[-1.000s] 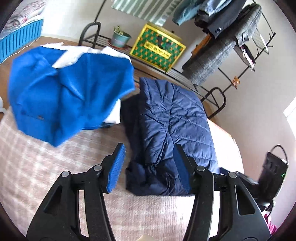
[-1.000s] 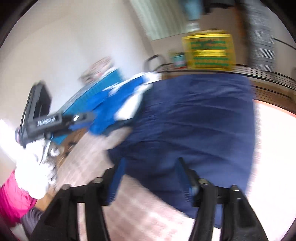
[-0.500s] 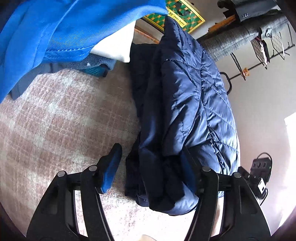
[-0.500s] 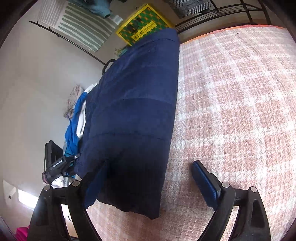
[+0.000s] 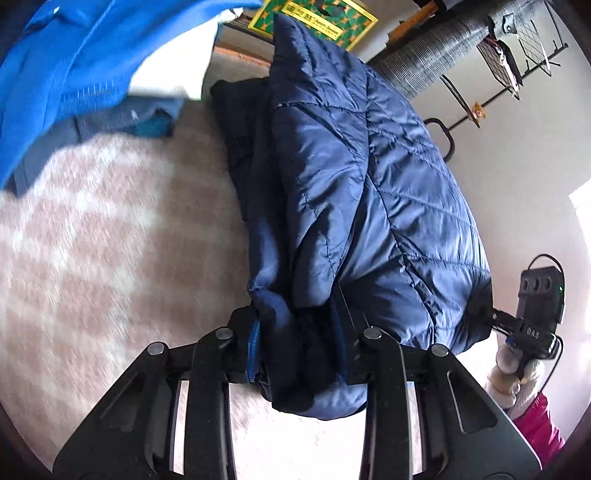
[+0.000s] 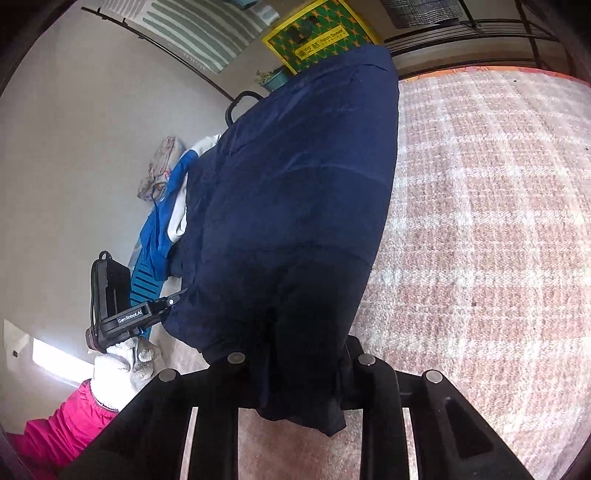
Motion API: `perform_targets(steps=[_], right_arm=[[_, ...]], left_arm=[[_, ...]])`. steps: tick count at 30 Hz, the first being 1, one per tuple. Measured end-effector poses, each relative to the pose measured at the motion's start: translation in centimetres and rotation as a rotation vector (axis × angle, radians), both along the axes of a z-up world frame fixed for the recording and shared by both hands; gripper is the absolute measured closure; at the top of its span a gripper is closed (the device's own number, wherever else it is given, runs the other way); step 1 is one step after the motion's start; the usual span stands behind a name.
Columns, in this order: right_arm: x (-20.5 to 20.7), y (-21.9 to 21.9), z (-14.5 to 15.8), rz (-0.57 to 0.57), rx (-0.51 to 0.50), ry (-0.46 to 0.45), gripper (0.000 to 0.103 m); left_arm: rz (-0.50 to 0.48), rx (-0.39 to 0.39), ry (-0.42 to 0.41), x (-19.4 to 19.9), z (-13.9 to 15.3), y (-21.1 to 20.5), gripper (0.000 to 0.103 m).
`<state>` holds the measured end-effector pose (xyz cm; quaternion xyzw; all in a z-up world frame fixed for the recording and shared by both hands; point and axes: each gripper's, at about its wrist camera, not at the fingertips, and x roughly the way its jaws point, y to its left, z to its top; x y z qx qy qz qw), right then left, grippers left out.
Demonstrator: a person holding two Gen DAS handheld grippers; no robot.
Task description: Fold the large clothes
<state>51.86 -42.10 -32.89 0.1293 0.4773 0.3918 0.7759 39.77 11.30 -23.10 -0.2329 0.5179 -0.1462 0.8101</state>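
Both tools have closed since half a second ago, when their fingers stood apart on either side of the jacket's near edge. Now the left tool [image 5: 299,350] is clamped on the bunched near end of the navy quilted jacket [image 5: 362,192], with folds of fabric bulging out between and below its fingers. The right tool [image 6: 291,373] is likewise clamped on the jacket's [image 6: 295,206] near edge at the other corner, dark cloth hanging down past its fingers.

From the grips the jacket stretches away as a long folded bundle lying on the pink-and-white checked blanket [image 6: 480,221]. Just beyond its far left side a bright blue garment [image 5: 66,66] is piled with a white one [image 5: 177,70]. Behind the jacket's far end stands a yellow-and-green box [image 6: 317,33], and a dark metal clothes rack [image 5: 517,55] carries a grey checked garment [image 5: 424,55]. A gloved hand [image 6: 122,365] with a pink sleeve [image 6: 62,432] holds the left tool.
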Motion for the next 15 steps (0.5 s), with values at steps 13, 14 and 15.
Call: perform_targets(steps=[13, 14, 15], right_arm=[[-2.7, -2.3, 1.9, 0.02, -0.203, -0.119, 0.061], [-2.8, -2.2, 2.8, 0.027, -0.209, -0.156, 0.061], [-2.9, -2.0, 3.8, 0.032, -0.22, -0.198, 0.061]], left_arm=[[-0.153, 0.135, -0.088, -2.8, 4.9, -3.0, 0.075], [-0.132, 0.148, -0.126, -2.8, 6.5, -2.3, 0.075], [-0.117, 0.156, -0.155, -2.8, 7.6, -1.8, 0.075]])
